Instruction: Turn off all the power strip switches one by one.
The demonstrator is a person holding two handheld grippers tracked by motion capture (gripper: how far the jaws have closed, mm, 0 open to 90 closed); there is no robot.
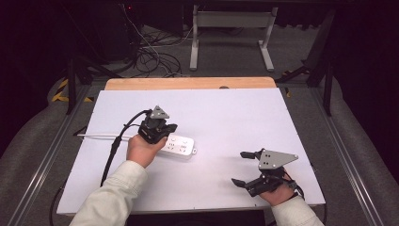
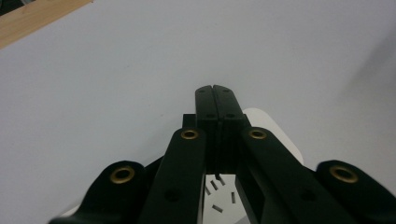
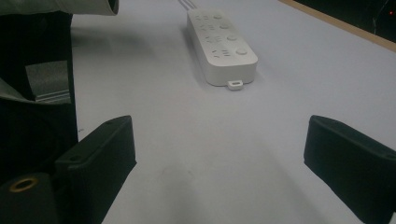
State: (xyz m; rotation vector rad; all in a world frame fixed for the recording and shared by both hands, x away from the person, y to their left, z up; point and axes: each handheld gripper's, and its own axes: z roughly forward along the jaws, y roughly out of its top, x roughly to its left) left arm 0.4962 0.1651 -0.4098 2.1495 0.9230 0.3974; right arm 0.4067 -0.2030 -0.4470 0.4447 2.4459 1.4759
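Your left gripper [image 1: 168,128] sits over the near-left end of the white power strip [image 1: 181,145], which lies flat on the white table [image 1: 226,117] with its thin cord [image 1: 96,136] running off to the left. From above, its jaws look closed together, with nothing held between them. Your left hand [image 1: 141,149] wraps the gripper's body, and a black cable [image 1: 115,146] loops from it towards the near table edge. Your right gripper [image 1: 242,168] rests low by the near right corner, well apart from the strip, jaws spread wide and empty, pointing left.
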